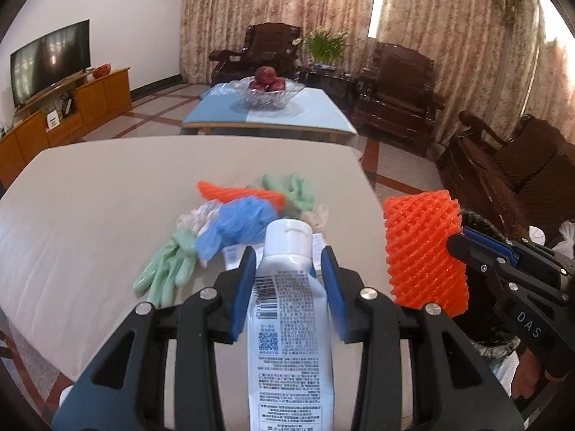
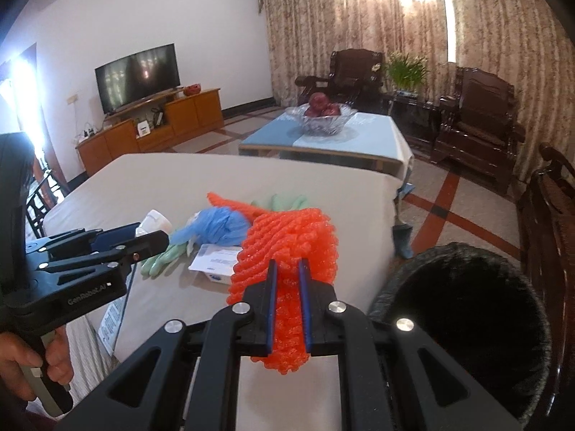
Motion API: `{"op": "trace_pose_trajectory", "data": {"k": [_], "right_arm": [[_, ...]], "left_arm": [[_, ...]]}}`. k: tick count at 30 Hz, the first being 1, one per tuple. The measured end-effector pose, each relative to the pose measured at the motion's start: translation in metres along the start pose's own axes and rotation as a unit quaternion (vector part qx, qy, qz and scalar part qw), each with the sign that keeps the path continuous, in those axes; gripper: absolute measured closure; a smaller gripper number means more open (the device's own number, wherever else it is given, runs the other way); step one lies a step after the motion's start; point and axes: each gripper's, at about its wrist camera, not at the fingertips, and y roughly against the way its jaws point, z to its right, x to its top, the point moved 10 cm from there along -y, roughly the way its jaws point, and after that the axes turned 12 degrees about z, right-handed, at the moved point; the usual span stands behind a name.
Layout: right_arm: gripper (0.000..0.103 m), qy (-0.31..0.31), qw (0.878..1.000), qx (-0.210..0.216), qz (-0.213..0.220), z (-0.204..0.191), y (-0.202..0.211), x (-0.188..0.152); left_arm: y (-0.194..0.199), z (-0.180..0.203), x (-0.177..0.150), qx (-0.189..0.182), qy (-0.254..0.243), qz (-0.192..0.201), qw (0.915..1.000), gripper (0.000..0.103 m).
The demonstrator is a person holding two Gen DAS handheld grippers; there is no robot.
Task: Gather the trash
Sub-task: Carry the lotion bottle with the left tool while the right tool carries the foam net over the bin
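My left gripper [image 1: 287,251] is shut on a white squeeze tube [image 1: 287,309] with a flip cap and holds it above the beige table [image 1: 90,222]. My right gripper [image 2: 287,264] is shut on an orange foam net [image 2: 287,251], held above the table's right edge; the net also shows in the left wrist view [image 1: 424,248]. A trash pile lies on the table: another orange net [image 1: 237,192], a blue plastic bag [image 1: 237,222], green gloves [image 1: 165,269] and a white packet [image 2: 215,264]. A black-lined bin [image 2: 467,316] stands just right of the table, below my right gripper.
A blue-topped coffee table [image 1: 316,115] with a glass bowl of apples [image 1: 267,89] stands beyond. Dark wooden armchairs [image 1: 399,89] line the curtained wall and the right side. A TV [image 1: 50,59] on a wooden cabinet is at the left.
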Motion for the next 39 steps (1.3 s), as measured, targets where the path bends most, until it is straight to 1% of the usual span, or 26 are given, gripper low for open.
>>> {"op": "trace_pose_trajectory", "data": {"k": [11, 19, 27, 39], "right_arm": [[0.091, -0.005, 0.999, -0.045, 0.019, 0.045, 0.025, 0.015], [0.091, -0.017, 0.997, -0.075, 0.029, 0.078, 0.043, 0.016], [0.091, -0.035, 0.993, -0.109, 0.037, 0.116, 0.062, 0.013], [0.092, -0.049, 0.985, -0.160, 0.034, 0.173, 0.081, 0.004]], "left_arm": [[-0.001, 0.051, 0.016, -0.037, -0.017, 0.015, 0.9991, 0.067], [-0.008, 0.094, 0.023, -0.069, -0.029, 0.025, 0.9969, 0.067], [-0.017, 0.146, 0.021, -0.110, -0.046, 0.032, 0.9923, 0.067], [-0.032, 0.206, 0.013, -0.157, -0.060, 0.032, 0.9853, 0.067]]}}
